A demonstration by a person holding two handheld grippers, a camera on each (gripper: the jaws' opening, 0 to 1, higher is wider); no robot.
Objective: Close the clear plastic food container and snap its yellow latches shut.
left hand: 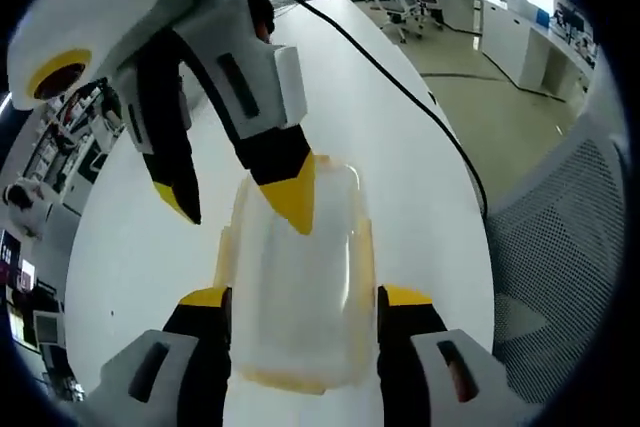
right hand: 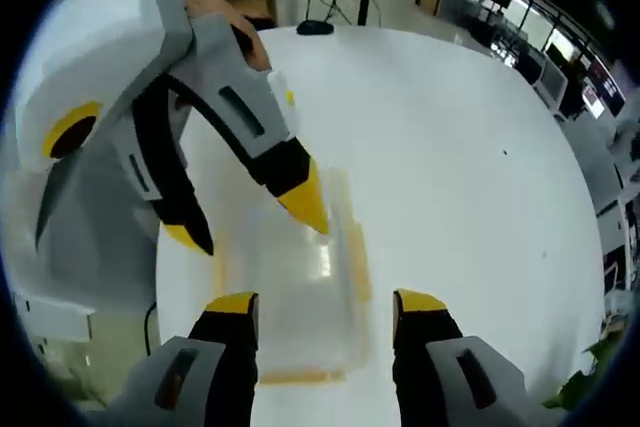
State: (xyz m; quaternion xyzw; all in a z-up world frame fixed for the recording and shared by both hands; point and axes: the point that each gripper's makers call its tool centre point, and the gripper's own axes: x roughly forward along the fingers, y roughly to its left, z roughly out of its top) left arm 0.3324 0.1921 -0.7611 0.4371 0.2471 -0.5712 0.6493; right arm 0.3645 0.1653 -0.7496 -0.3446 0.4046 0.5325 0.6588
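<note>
- While the clear plastic food container (left hand: 296, 277) sits on the white table (left hand: 400, 147), its lid appears down.
- Left gripper (left hand: 305, 299) and right gripper (right hand: 325, 305) straddle it, jaws spread, gripping nothing.
- Yellow latches (right hand: 358, 262) seemingly remain unsnapped.

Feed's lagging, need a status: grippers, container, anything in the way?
Both grippers open: left gripper and right gripper straddle opposite ends of the clear container. Lid appears down; latch state unclear. Black cable behind, not blocking.

Table (left hand: 400, 147) was wide open around the container (left hand: 300, 277); just a black cable (left hand: 400, 87) and mesh chair (left hand: 560, 247) crowding one side.
</note>
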